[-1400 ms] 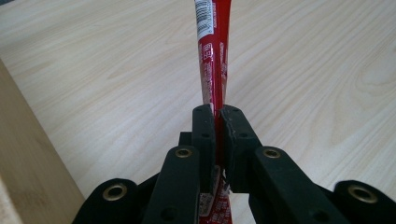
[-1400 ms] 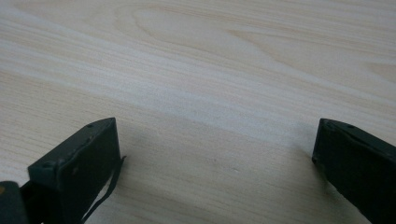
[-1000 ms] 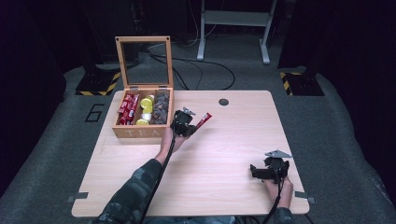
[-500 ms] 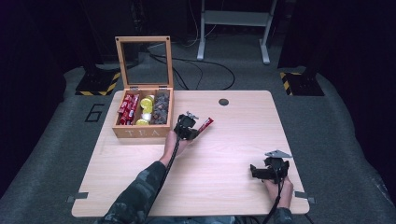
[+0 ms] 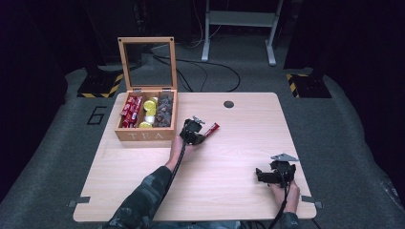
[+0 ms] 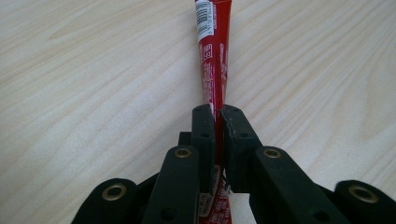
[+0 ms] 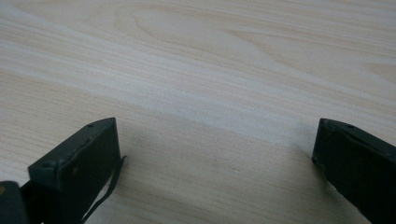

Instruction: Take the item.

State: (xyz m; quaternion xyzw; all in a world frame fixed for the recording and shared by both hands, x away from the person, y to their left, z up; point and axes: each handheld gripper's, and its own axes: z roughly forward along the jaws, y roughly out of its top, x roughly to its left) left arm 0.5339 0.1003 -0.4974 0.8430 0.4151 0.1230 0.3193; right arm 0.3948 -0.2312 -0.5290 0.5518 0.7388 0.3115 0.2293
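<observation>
A long red sachet [image 6: 213, 56] lies pinched between the jaws of my left gripper [image 6: 218, 112], which is shut on it. From above, that left gripper [image 5: 197, 136] sits just right of the wooden tea box [image 5: 143, 135], and the red sachet [image 5: 211, 129] sticks out toward the upper right, low over the table. My right gripper [image 5: 263, 175] rests near the front right of the table, open, with bare wood between its jaws. In the right gripper view the right gripper [image 7: 215, 149] stands wide apart over the tabletop.
The tea box, lid [image 5: 147, 63] raised, holds red sachets [image 5: 130, 111], yellow rounds [image 5: 150, 108] and dark pieces [image 5: 165, 110] in three compartments. A dark round grommet [image 5: 229, 104] sits near the table's far edge. Cables cross the floor beyond.
My left gripper with the red sachet has shifted slightly right and lower, toward the tabletop. The right gripper has stayed put.
</observation>
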